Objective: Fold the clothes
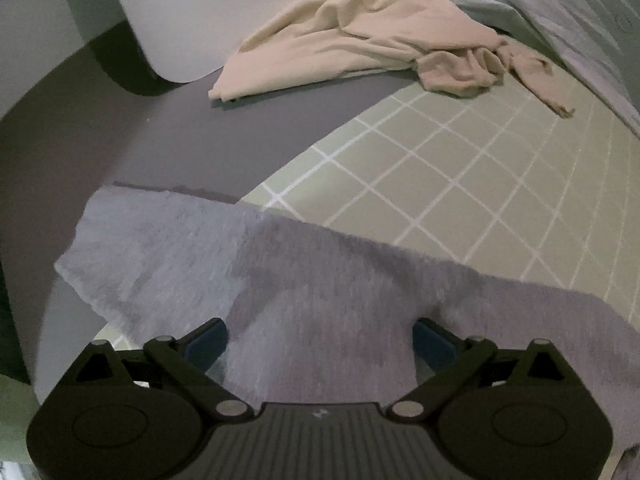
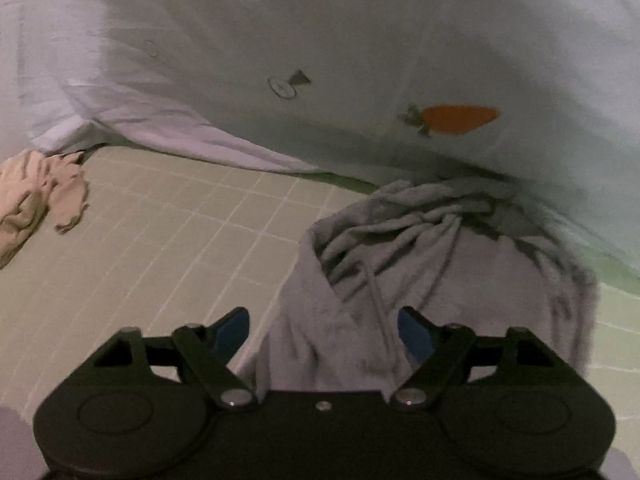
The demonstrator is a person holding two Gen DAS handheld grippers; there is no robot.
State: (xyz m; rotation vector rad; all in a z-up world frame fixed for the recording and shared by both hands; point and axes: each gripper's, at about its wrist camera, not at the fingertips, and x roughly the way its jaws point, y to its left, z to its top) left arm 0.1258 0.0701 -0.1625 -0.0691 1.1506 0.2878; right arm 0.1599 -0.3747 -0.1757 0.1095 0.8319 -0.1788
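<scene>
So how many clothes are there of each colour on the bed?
Grey clothes: 1, the grey garment lying between both grippers' open fingers.
Beige clothes: 1, the crumpled beige garment farther back.
Total: 2

Fuzzy grey cloth garment; matt black plastic tongs.

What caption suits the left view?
Open left gripper over a grey garment; beige garment behind.
</scene>
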